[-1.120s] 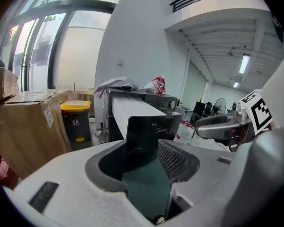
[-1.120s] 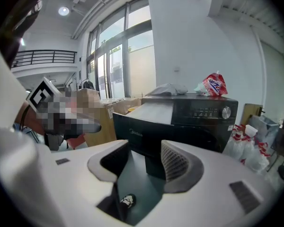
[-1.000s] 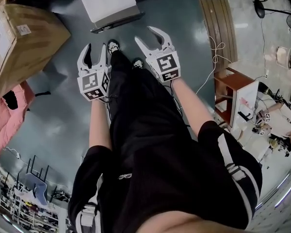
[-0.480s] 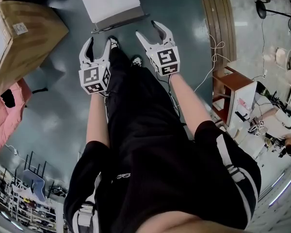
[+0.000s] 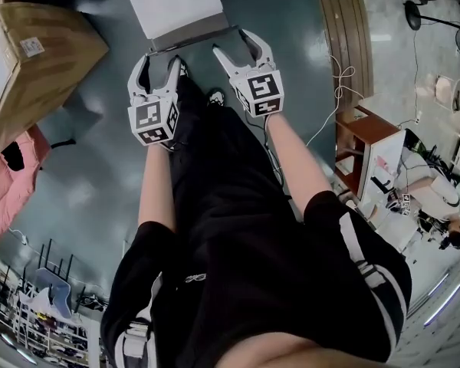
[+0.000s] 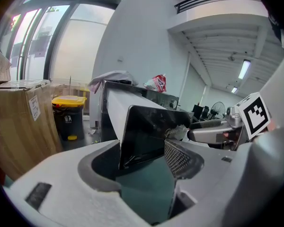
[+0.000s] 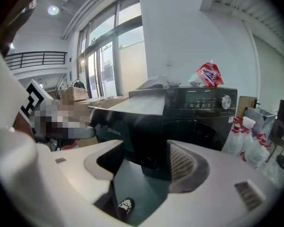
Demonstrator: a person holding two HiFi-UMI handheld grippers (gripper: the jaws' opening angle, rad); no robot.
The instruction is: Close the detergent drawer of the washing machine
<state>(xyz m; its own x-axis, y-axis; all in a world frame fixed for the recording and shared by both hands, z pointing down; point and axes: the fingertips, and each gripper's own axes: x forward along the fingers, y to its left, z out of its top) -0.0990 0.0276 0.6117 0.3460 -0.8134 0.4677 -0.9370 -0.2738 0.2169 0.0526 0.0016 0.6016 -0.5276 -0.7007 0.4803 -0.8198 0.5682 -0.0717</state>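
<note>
The drawer (image 5: pixel 185 35) stands pulled out from the washer (image 7: pixel 199 112), its pale top running toward the person and its dark glossy front facing both grippers. In the head view the front edge lies just beyond the tips of both grippers, near them; whether any tip touches it cannot be told.

The left gripper (image 5: pixel 156 69) points forward and somewhat down. Its jaws are spread wide and have just been opening. In the left gripper view the drawer (image 6: pixel 146 131) front fills the gap ahead of the left gripper (image 6: pixel 142 167), tilted in the picture, but no pad presses on it and nothing is pinched between the pads.

The right gripper (image 5: pixel 236 46) sits beside the left one, its tips a little further forward. Its jaws also stand wide apart and have just been opening, with nothing pinched. In the right gripper view the drawer (image 7: pixel 111 129) front shows ahead of the right gripper (image 7: pixel 142 171) and toward the left jaw, with the washer's dark body behind the right jaw.

A red and white bag (image 7: pixel 206 74) lies on top of the washer. A box (image 5: pixel 38 52) stands on the floor (image 5: pixel 100 167) to the left.
</note>
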